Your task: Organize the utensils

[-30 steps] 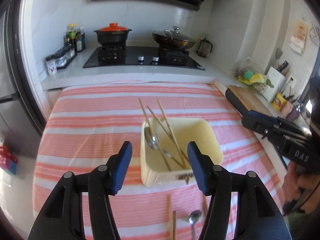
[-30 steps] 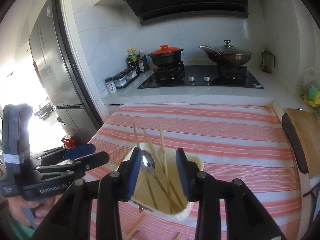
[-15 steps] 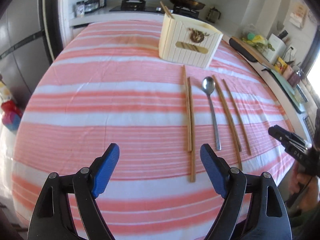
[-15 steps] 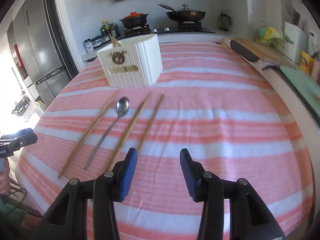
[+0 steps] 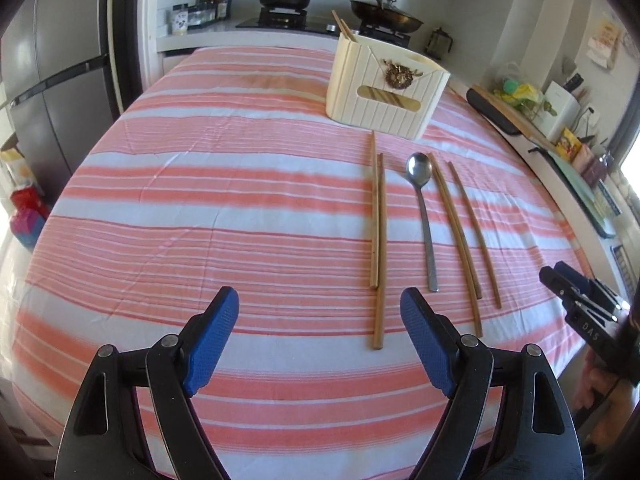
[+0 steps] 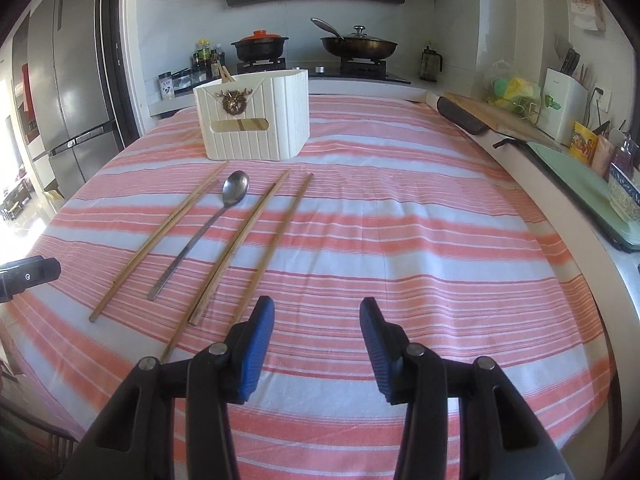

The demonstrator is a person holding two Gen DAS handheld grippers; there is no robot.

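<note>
both grippers hang over the striped tablecloth (image 5: 240,184) with jaws apart, holding nothing: left gripper (image 5: 319,322), right gripper (image 6: 317,328). a metal spoon (image 5: 422,208) lies among four wooden chopsticks (image 5: 378,240) just before the cream utensil holder (image 5: 384,88), which holds more chopsticks.

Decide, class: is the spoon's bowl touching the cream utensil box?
Apart. The right wrist view shows a strip of striped cloth between the spoon bowl and the box base; the left wrist view agrees.
</note>
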